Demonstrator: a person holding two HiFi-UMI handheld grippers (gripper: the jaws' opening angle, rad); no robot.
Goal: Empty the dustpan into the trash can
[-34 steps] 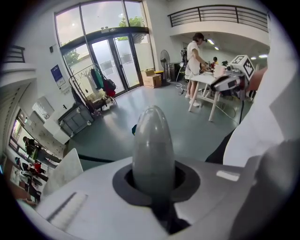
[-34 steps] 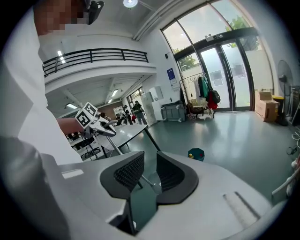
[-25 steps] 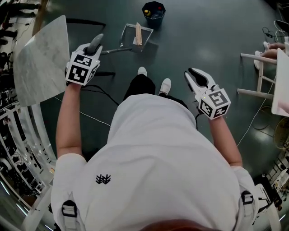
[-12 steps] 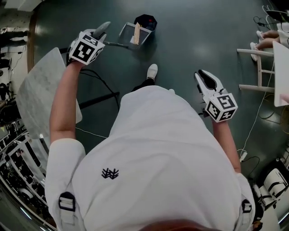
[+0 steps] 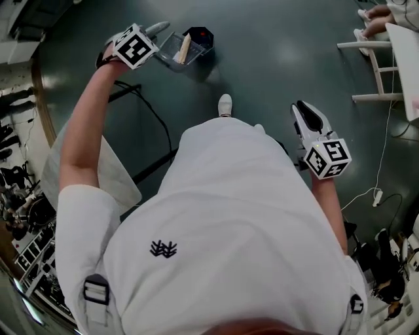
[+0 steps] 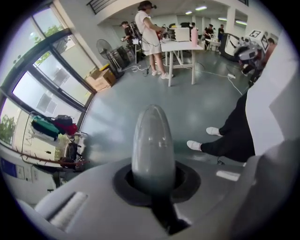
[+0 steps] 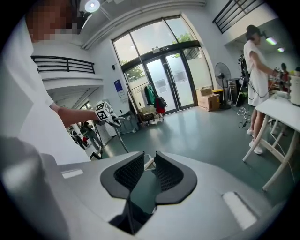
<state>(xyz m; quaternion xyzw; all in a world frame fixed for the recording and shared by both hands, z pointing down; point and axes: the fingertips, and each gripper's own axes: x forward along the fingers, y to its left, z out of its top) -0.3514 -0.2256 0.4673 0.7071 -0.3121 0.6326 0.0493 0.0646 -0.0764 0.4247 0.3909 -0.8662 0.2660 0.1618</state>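
My left gripper [image 5: 149, 34] is stretched far forward at the top left, shut on the grey handle [image 6: 153, 140] of the clear dustpan [image 5: 169, 46]. A piece of wood [image 5: 184, 47] lies in the pan. The pan's far edge sits against the rim of the small black trash can [image 5: 200, 36]; I cannot tell if it overlaps the opening. In the left gripper view the handle's rounded end sticks up between the jaws of the left gripper [image 6: 153, 183]. My right gripper [image 5: 302, 105] hangs at my right side, narrowly open and empty; the right gripper [image 7: 150, 157] shows bare pads.
A white table [image 5: 400, 46] on thin legs stands at the top right, with a person's feet [image 5: 374, 14] beside it. A pale marbled board [image 5: 108, 180] lies at my left. A black cable [image 5: 154, 114] and a white cable [image 5: 386, 186] run over the dark floor.
My left arm has reached forward and carried the dustpan up to the trash can. The right gripper has stayed at my side.
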